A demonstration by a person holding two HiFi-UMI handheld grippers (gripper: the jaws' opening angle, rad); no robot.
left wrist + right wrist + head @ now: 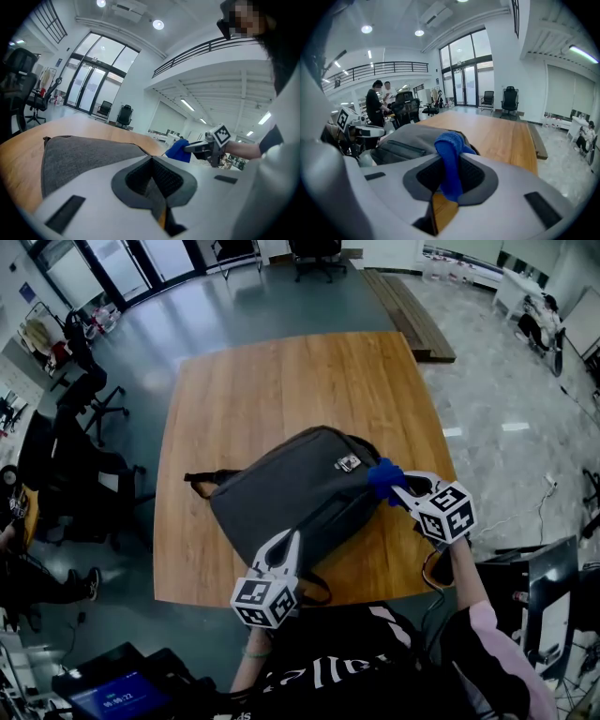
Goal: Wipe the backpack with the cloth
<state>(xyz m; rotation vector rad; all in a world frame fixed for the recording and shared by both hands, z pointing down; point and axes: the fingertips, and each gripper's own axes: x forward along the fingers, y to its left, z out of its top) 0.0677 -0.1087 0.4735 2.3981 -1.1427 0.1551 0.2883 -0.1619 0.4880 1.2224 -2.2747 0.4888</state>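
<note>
The left gripper (286, 542) is held low and close to the body, pointing forward and slightly right. Its jaws are closed together with only a thin slit between the pads, and nothing can be made out clamped in them. Its marker cube (265, 601) sits at the end nearest the person, above a bare left forearm (249, 664) that wears a wristband (255, 651). The right gripper (397, 487) is held further out on the right side, pointing left and forward. Its jaws are pressed onto a fold of blue cloth (382, 476) that sticks out past the tips. The right arm (473, 610) reaches up to it in a pink and white sleeve (487, 634).
</note>
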